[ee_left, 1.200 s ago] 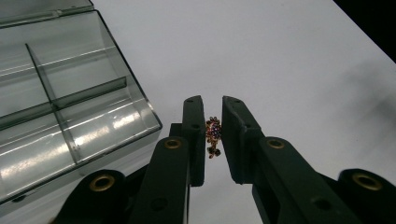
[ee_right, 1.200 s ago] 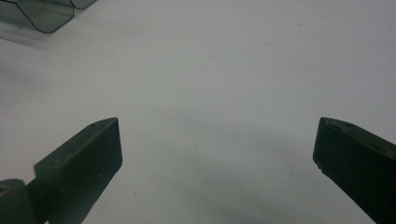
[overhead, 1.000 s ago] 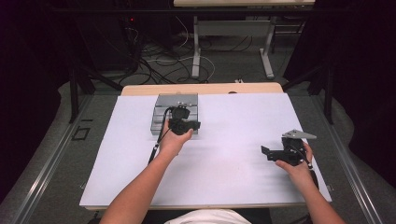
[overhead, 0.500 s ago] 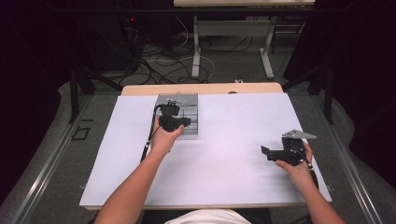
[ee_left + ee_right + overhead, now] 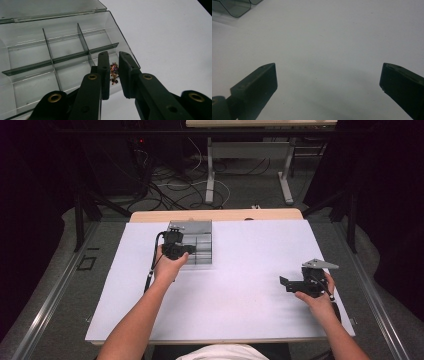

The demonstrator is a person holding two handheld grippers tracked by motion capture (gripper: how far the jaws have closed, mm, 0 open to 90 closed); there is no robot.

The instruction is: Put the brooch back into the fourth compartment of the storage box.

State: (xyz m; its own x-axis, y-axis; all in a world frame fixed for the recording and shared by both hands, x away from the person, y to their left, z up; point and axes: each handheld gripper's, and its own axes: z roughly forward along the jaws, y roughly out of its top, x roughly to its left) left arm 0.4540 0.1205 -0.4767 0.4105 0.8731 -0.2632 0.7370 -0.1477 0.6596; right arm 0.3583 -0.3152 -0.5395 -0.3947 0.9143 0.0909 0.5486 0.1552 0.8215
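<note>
Clear plastic organiser (image 5: 196, 245): sits at the far left-centre of the white table cover (image 5: 250, 285), lid (image 5: 47, 10) folded back, dividers splitting it into empty-looking compartments.

Left gripper (image 5: 176, 249): over the organiser's near left part in the high view; a second ago it hung over the box's right side, so it has slid leftward across the box.

Left jaws: drawn close together with a narrow gap, pinching a small cluster of tiny reddish-purple beads (image 5: 114, 73). In the left gripper view (image 5: 113, 75) the cluster shows between the two black pads, over the near right compartment by the box's front wall.

Meaning of the shift: likely a carry, with the beads being taken to a chosen compartment; release has not happened, since the jaws are tight.

Risk: the cluster is loose and small, so a tilt or early opening could scatter beads over the wall onto the cover.

Right gripper (image 5: 300, 285): resting low over bare cover at the right, well apart from the box, in the same spot as a second ago.

Right jaws: spread wide in the right gripper view (image 5: 328, 80), nothing between them.
</note>
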